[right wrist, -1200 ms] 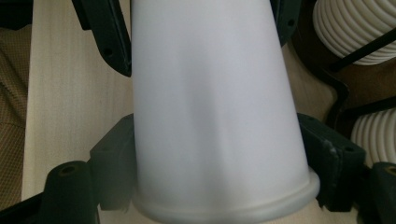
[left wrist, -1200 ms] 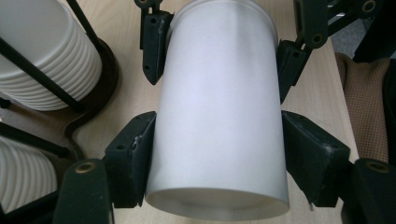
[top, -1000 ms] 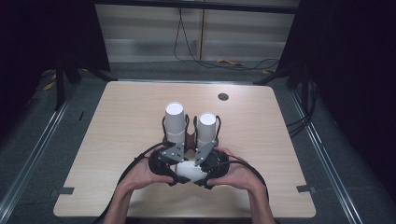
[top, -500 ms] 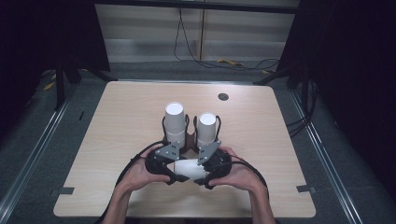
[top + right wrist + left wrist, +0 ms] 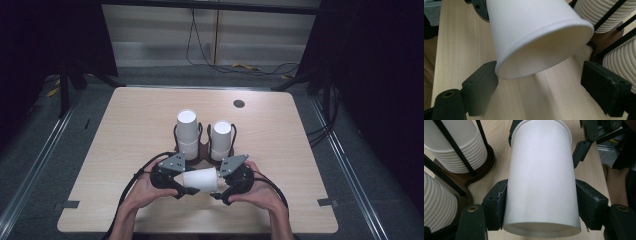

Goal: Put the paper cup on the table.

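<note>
**White paper cup lying sideways between the two grippers**

The left gripper [image 5: 186, 187] is pinching the plain white paper cup [image 5: 200, 179] near its closed base, its two black jaws pressing on opposite sides of the cup wall, as the left gripper view shows around the cup [image 5: 541, 177]. The cup is lying on its side just above the pale wooden table [image 5: 300, 150], its base toward the left gripper and its open mouth toward the right gripper [image 5: 221, 189].

The right gripper's jaws are standing spread, one on each side of the cup's rim; in the right gripper view the cup [image 5: 534, 32] is hanging above and between them, and neither pad is touching it.

The cup's base is cut off by the lower edge of the left gripper view, and the cup is hiding most of the right gripper beyond it. Whether the cup is brushing the table cannot be told.

Just beyond the jaws, a dark brown wooden holder with black wire uprights [image 5: 202, 152] is standing, carrying two stacks of white paper cups: the taller stack [image 5: 187, 134] on the left, the shorter stack [image 5: 221, 140] on the right.
</note>
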`<state>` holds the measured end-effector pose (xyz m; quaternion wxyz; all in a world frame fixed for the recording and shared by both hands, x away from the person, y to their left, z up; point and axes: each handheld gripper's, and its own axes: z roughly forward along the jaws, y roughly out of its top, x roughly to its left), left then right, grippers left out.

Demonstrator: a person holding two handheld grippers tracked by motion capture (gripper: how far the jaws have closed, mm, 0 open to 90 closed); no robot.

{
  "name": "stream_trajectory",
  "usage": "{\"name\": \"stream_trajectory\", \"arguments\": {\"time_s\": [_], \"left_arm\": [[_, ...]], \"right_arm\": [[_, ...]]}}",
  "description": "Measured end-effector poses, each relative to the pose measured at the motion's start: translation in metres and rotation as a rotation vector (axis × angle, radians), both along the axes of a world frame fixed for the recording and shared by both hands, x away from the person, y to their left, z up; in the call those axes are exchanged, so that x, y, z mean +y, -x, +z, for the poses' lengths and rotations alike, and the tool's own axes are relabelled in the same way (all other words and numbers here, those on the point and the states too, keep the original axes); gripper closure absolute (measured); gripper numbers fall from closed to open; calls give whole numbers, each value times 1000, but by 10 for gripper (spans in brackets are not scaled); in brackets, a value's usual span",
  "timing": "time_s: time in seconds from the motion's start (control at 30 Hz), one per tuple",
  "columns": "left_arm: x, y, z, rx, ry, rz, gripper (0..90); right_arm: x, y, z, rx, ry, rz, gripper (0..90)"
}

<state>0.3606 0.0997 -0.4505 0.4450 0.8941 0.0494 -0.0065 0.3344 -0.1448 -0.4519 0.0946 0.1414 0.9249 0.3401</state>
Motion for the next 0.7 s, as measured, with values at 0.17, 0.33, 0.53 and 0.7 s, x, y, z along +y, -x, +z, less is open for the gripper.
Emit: {"name": "stream_trajectory", "arguments": {"time_s": [0.17,0.33,0.53,0.7], "left_arm": [[5,2,-2,5,28,20,329],[7,5,-4,5,47,30,329],[11,4,-4,2,83,53,328],[13,3,-6,7,127,73,329]], "right_arm": [[-4,1,-3,-1,-27,-22,139],[-7,4,-8,4,-50,-39,142],[-12,7,-13,-4,-92,-65,147],[-18,11,-17,-14,-127,-86,150]]}}
